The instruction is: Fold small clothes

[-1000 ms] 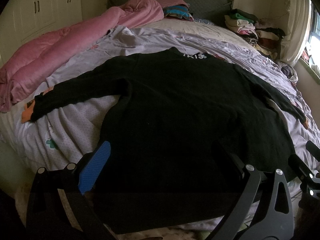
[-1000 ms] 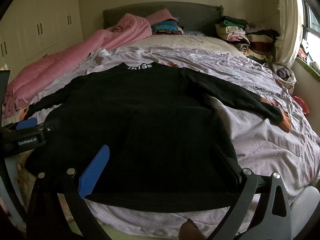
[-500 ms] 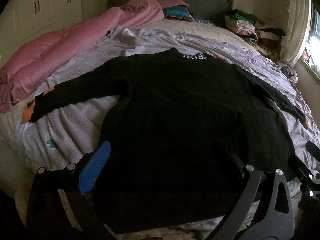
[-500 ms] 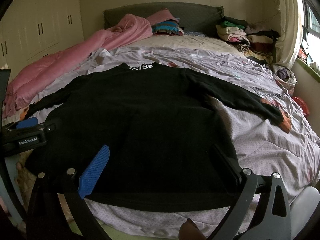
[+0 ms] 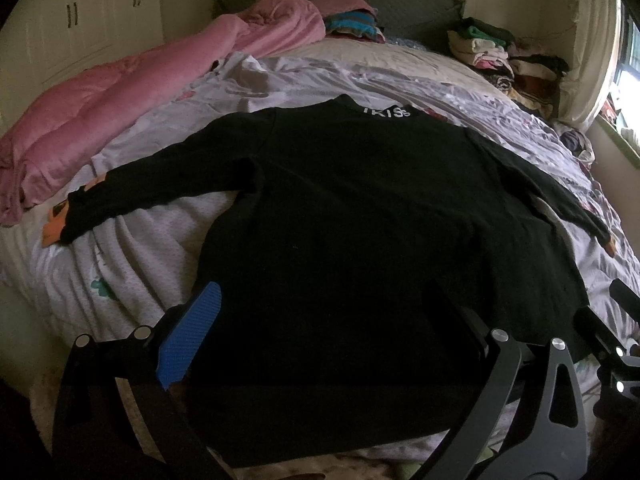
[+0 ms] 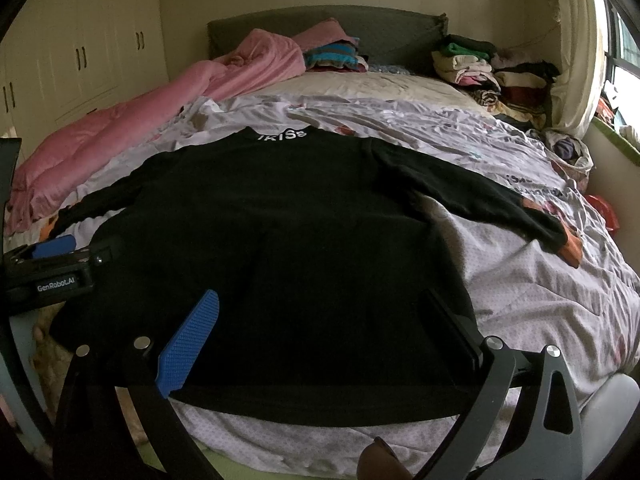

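Black sweater point(image 5: 360, 220) lies spread, apparently flat, on bed point(image 5: 132, 248).

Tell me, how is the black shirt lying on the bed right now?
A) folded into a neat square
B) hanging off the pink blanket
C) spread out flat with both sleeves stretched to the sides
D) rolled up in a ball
C: the black shirt lies flat on the bed sheet, one sleeve reaching out to each side, with no fold made yet.
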### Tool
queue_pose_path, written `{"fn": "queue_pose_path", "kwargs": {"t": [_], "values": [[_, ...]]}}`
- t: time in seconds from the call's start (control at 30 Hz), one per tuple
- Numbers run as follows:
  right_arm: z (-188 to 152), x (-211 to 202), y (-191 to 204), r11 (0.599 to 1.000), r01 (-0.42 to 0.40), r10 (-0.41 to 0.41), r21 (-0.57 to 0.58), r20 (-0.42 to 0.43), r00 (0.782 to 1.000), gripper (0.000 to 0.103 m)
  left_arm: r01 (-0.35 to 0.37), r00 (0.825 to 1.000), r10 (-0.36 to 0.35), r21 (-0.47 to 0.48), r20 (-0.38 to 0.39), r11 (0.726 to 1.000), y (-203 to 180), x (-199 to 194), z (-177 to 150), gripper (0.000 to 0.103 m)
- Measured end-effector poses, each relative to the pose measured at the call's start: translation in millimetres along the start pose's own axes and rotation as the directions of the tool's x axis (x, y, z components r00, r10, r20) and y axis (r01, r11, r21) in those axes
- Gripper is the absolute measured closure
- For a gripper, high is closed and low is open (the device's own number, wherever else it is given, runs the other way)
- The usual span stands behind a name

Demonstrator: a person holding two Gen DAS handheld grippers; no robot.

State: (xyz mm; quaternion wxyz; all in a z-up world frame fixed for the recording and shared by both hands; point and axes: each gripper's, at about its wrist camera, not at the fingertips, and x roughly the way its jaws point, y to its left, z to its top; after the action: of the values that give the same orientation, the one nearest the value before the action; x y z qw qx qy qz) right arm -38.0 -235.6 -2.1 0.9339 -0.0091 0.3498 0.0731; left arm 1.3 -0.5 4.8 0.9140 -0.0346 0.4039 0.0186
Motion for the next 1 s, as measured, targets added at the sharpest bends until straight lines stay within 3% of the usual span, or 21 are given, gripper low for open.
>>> {"fn": "queue_pose_path", "kwargs": {"t": [0.37,1.0], "values": [[14.6,7.6,6.1,1.000,-0.004,0.004,-0.012,0.003,1.000,0.004,-0.005,1.000,0.005,0.004,0.005,1.000,-4.5,2.9,1.1,0.008],[65.9,34.8,0.6,1.000,-0.012,0.012,-0.001,0.035,0.999,0.004,-0.019,1.000,0.019,0.007,-0.017,1.000,-24.1,28.0,57.7,0.008]]}}
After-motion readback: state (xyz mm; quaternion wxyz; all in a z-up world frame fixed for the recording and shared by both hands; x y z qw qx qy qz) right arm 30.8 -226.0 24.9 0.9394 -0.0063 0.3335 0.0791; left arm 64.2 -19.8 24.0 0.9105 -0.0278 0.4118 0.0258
